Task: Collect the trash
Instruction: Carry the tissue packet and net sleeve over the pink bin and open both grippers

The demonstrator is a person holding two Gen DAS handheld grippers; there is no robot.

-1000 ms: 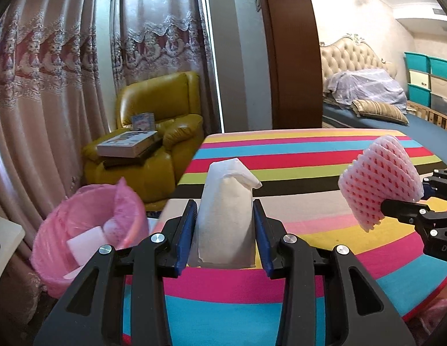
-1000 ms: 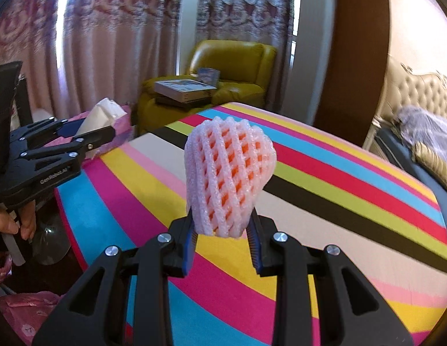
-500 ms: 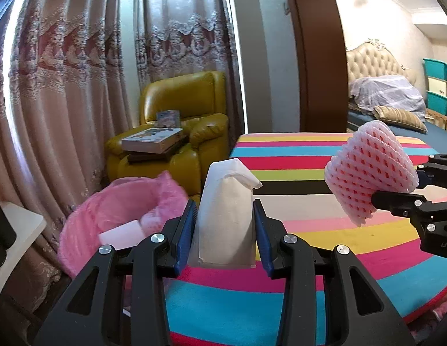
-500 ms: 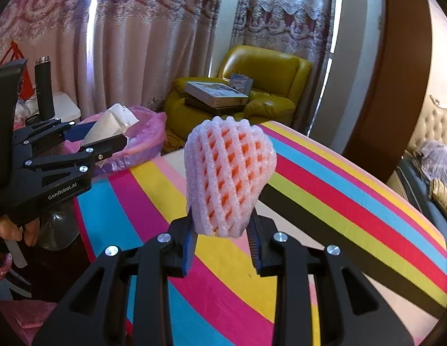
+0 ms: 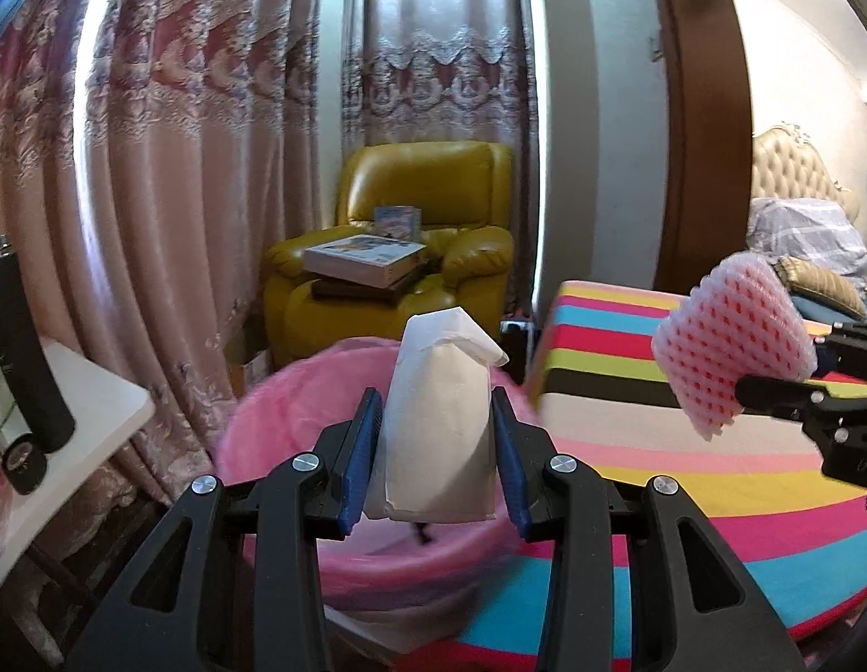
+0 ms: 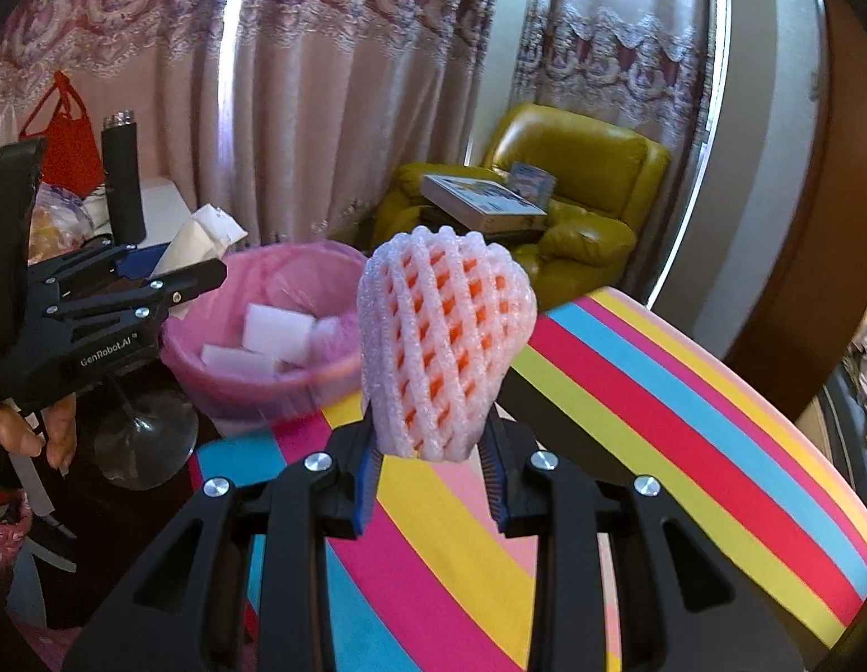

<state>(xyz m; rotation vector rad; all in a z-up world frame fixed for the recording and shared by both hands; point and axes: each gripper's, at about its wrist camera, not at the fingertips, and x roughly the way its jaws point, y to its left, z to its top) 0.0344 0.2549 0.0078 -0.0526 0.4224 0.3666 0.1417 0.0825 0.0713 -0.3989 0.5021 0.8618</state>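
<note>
My left gripper (image 5: pixel 436 456) is shut on a white paper bag (image 5: pixel 439 420) that stands upright between its blue pads, held over the near rim of the pink-lined trash bin (image 5: pixel 276 409). In the right wrist view the same left gripper (image 6: pixel 198 280) and its paper bag (image 6: pixel 201 235) hover at the bin's (image 6: pixel 254 392) left rim. My right gripper (image 6: pixel 430 465) is shut on a pink foam fruit net (image 6: pixel 447 347), above the striped table (image 6: pixel 629 420) just right of the bin. The foam net (image 5: pixel 730 347) also shows at the right of the left wrist view.
White foam pieces (image 6: pixel 276 336) lie inside the bin. A yellow armchair (image 5: pixel 399 257) with books stands behind it, curtains (image 5: pixel 181 168) beyond. A white side table (image 5: pixel 80 409) with a black flask (image 5: pixel 24 353) is at the left. A person's hand (image 6: pixel 36 431) holds the left gripper.
Both grippers have swung left from over the striped table toward the pink bin, each still holding its item. The bin now lies directly under the paper bag.
</note>
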